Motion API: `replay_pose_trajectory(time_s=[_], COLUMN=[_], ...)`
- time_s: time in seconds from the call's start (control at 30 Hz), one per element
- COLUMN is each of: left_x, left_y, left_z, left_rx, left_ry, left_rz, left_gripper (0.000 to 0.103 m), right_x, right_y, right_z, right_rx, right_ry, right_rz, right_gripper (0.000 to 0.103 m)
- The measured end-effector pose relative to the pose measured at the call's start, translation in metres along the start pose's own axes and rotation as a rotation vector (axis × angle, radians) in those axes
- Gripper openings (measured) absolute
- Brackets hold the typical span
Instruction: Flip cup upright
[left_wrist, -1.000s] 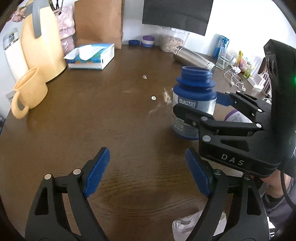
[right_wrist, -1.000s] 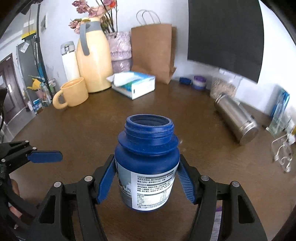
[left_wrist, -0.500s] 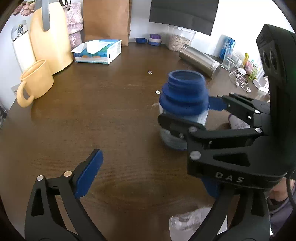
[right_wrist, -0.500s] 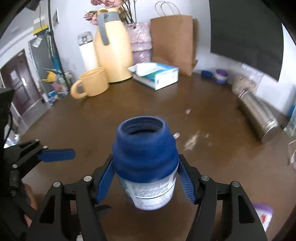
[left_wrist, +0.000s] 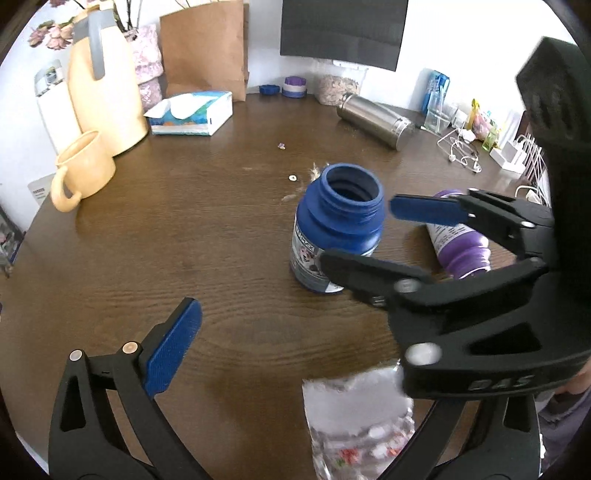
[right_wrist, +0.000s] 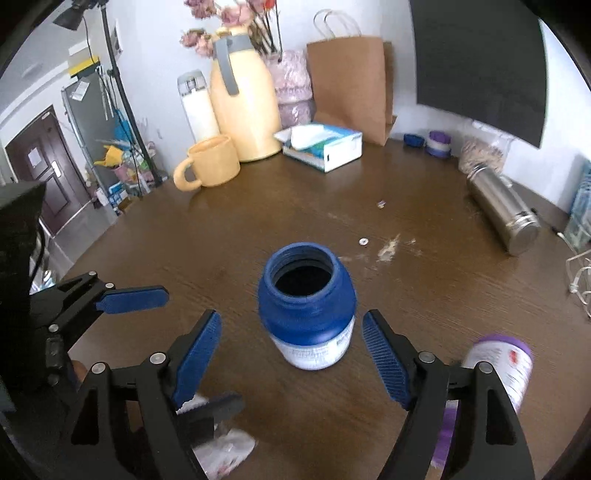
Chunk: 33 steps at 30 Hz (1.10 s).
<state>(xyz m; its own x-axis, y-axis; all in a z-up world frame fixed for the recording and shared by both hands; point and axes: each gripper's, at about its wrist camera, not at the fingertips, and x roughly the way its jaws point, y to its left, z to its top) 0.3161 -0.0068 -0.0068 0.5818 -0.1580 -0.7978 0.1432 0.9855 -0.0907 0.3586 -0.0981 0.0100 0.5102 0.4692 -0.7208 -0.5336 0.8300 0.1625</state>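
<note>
1. Right gripper (right_wrist: 291, 354): jaws spread wide, one blue pad on each side of the jar (right_wrist: 306, 310), neither pad touching it. It holds nothing.
2. Left gripper (left_wrist: 280, 354): also wide and holding nothing. Its left pad (left_wrist: 173, 347) shows clearly; the other finger is hidden behind the right gripper's black frame. It sits near the table's front edge, well apart from the jar.
3. Plastic bag (left_wrist: 354, 413): crumpled, clear, on the table (left_wrist: 184, 229) just ahead of the left gripper.
4. Jar, the task's "cup": blue with a white label, standing upright on its base mid-table, mouth open and facing up, no lid on. From the left wrist view (left_wrist: 336, 229) it looks steady, not leaning.
5. Purple bottle (left_wrist: 458, 243): on its side just right of the jar, apart from it.
6. Farther back: crumbs (right_wrist: 388, 245) on the wood, steel flask (right_wrist: 502, 210) on its side at right, mug (right_wrist: 210, 166), tissue box (right_wrist: 325, 146), yellow jug (right_wrist: 243, 110), paper bag (right_wrist: 351, 85).
7. Step, my reading: release after the flip. The jar stands on its own, so the task looks essentially done.
8. Next move calls for backing the right gripper straight away, pads kept wide, so neither clips the jar's shoulder nor nudges the purple bottle.
</note>
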Motion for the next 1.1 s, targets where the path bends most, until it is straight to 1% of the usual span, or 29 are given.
replay_pose_trajectory(time_s=[0.1,0.2,0.23,0.27,0.4,0.57,0.7,0.8,0.87,0.93,1.0,1.07,1.1], left_x=[-0.026,-0.061,-0.069,-0.078,-0.112,-0.147,-0.175,-0.192,-0.205,-0.216,-0.222,-0.224,-0.225], left_y=[-0.003,-0.011,-0.013,-0.015,-0.026,-0.041,-0.052,-0.058,-0.061,-0.062,-0.066,-0.072,-0.072], left_z=[-0.005,-0.018,-0.022,-0.027,-0.05,-0.084,-0.114,-0.139,-0.164,-0.19,-0.21,-0.22,-0.221], left_rx=[-0.016,-0.021,-0.027,-0.032,-0.046,-0.059,-0.043,-0.054,-0.063,-0.087,-0.071,-0.042,-0.041], left_ry=[-0.042,-0.111,-0.127,-0.14,-0.191,-0.251,-0.295,-0.327,-0.359,-0.378,-0.374,-0.374,-0.376], left_rz=[0.026,0.095,0.103,0.106,0.125,0.127,0.14,0.153,0.164,0.153,0.133,0.155,0.169], left_gripper=[0.1,0.103,0.103,0.103,0.103,0.103,0.103,0.103,0.103,0.103,0.103,0.103,0.103], right_x=[-0.041,-0.081,-0.092,-0.109,-0.151,-0.192,-0.215,-0.23,-0.242,-0.252,-0.26,-0.26,-0.255], right_y=[0.0,-0.001,-0.002,-0.002,-0.002,0.019,0.039,0.055,0.068,0.079,0.09,0.097,0.098], right_z=[-0.008,-0.021,-0.025,-0.034,-0.064,-0.104,-0.138,-0.17,-0.195,-0.215,-0.236,-0.25,-0.254], right_rx=[0.022,0.047,0.054,0.065,0.105,0.1,0.109,0.13,0.138,0.157,0.179,0.182,0.185], right_ry=[-0.052,-0.087,-0.098,-0.115,-0.151,-0.19,-0.22,-0.24,-0.257,-0.279,-0.32,-0.342,-0.335], right_rz=[-0.03,-0.086,-0.097,-0.11,-0.153,-0.198,-0.201,-0.198,-0.207,-0.221,-0.216,-0.204,-0.207], right_gripper=[0.083,0.083,0.083,0.083,0.083,0.083,0.083,0.083,0.083,0.083,0.083,0.084,0.085])
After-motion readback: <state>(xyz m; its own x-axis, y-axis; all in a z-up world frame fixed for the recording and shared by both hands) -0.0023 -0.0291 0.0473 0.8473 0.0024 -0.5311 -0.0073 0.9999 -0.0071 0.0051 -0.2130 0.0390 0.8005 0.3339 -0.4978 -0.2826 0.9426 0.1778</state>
